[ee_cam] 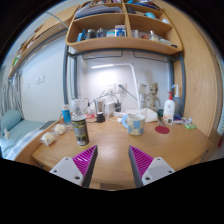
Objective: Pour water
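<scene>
Above a cluttered wooden desk (110, 150), the gripper (112, 166) hovers, purple-padded fingers (84, 160) spread apart, holding nothing.

The handheld two-finger gripper (111, 163) showed two pale grey, wedge-shaped fingers (68, 170), each faced inside with a magenta ridged pad (84, 158) (the ridges ran as fine diagonal lines).

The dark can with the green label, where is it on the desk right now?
In the gripper view, the dark can with the green label stands on the wooden desk ahead of the open fingers, off to their left, with a white mug further right.
</scene>
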